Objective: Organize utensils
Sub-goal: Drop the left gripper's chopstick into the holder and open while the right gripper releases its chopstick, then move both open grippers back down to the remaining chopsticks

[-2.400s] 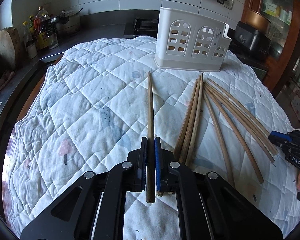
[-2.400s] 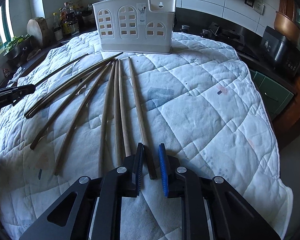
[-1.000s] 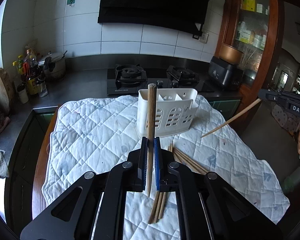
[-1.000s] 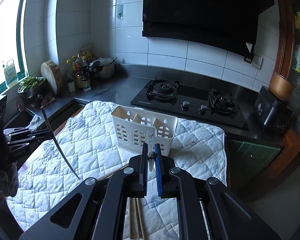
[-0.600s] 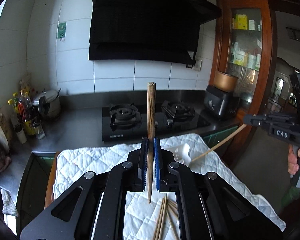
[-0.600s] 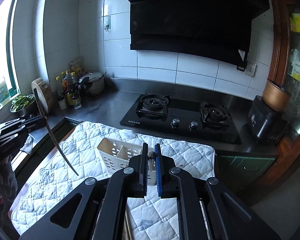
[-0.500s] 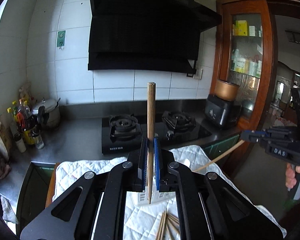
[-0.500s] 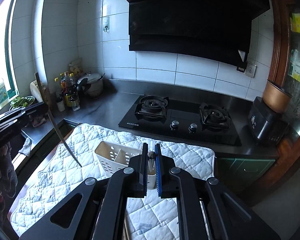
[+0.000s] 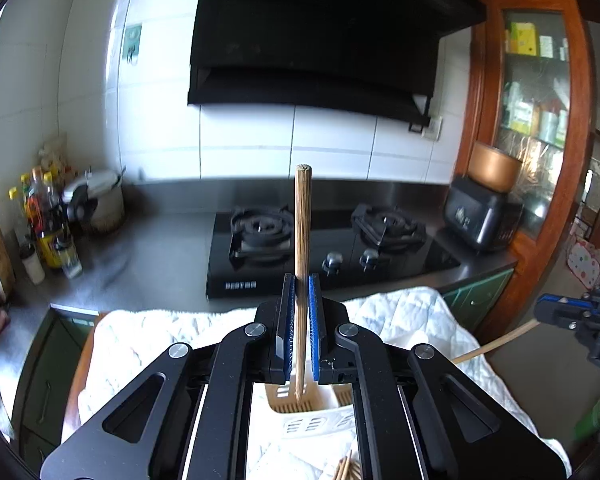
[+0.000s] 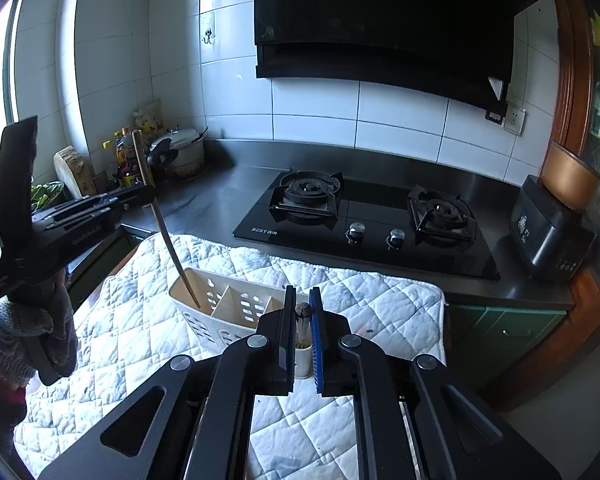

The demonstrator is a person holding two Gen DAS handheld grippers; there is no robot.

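Note:
My left gripper (image 9: 301, 284) is shut on a wooden chopstick (image 9: 302, 220) that it holds nearly upright. The stick's lower tip reaches into the end compartment of the white slotted holder (image 9: 300, 412). In the right wrist view the left gripper (image 10: 146, 194) hangs above the holder (image 10: 220, 308), and its chopstick (image 10: 168, 240) slants down into the left compartment. My right gripper (image 10: 302, 296) is shut on a second chopstick (image 10: 303, 310), seen end-on near the holder's right end. The right gripper (image 9: 542, 308) also shows at the edge of the left wrist view, its chopstick (image 9: 496, 345) slanting over the cloth.
The holder stands on a white quilted cloth (image 10: 360, 292). Loose chopsticks (image 9: 346, 470) lie on it near me. Behind are a black gas hob (image 10: 364, 216), a dark counter with bottles (image 10: 124, 160) and a pot (image 10: 180, 152). A rice cooker (image 10: 548, 224) is at the right, and a gloved hand (image 10: 24, 332) at the left.
Both grippers have risen and moved toward the holder, each with its chopstick. The left chopstick's tip, which hung above the cloth, now dips into the holder's end compartment.

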